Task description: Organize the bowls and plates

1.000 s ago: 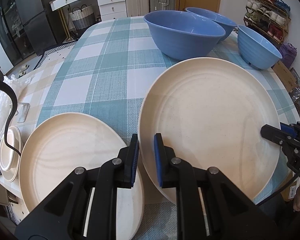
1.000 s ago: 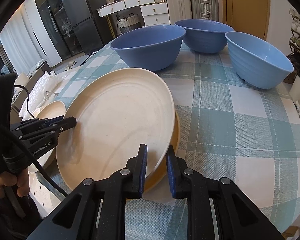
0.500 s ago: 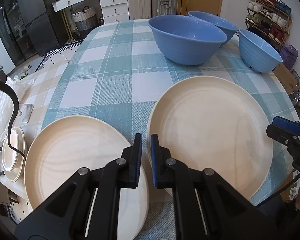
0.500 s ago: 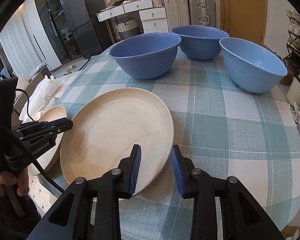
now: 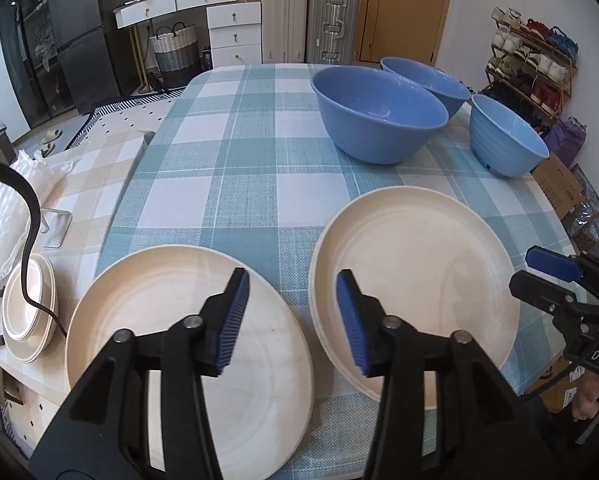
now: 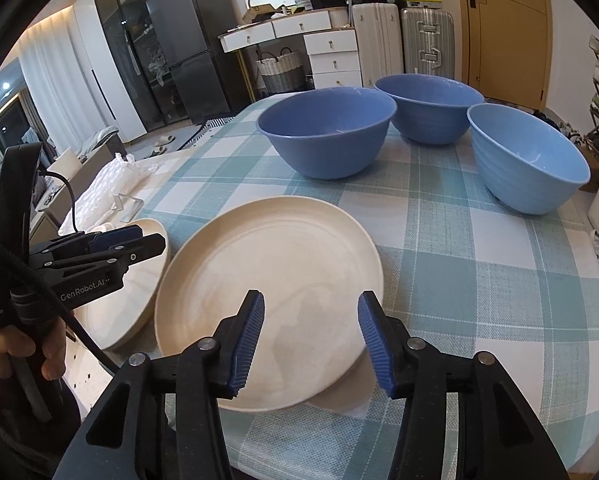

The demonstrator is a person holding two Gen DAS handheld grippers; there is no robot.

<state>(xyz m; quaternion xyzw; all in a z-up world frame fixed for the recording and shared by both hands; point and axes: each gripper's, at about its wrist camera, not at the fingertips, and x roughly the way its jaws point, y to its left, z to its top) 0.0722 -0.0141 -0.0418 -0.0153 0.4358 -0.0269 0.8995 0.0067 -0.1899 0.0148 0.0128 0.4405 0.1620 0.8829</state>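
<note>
Two cream plates lie stacked (image 5: pixel 415 280) (image 6: pixel 275 280) near the front edge of the checked table (image 5: pixel 239 168); the top one sits a little off-centre on the lower. A third cream plate (image 5: pixel 187 340) (image 6: pixel 139 300) lies to their left. My left gripper (image 5: pixel 293 322) (image 6: pixel 151 239) hovers above the gap between that plate and the stack, jaws opening, nothing between them. My right gripper (image 6: pixel 311 336) (image 5: pixel 521 268) hangs over the stack's near rim, jaws opening, pads clear of the plate. Three blue bowls (image 5: pixel 379 116) (image 5: pixel 425 80) (image 5: pixel 507 136) stand at the back right.
A small stack of cream dishes (image 5: pixel 27 316) and a clear stand (image 5: pixel 55 228) sit on a lower side surface at the left, with bubble wrap (image 5: pixel 3 208) behind. A shoe rack (image 5: pixel 535 64) stands to the right of the table. A hand (image 6: pixel 23 352) holds the left gripper.
The tilted cream plate held by both grippers has come down flat onto the plate beneath. Both grippers let go and opened. The left gripper has lifted and drawn back.
</note>
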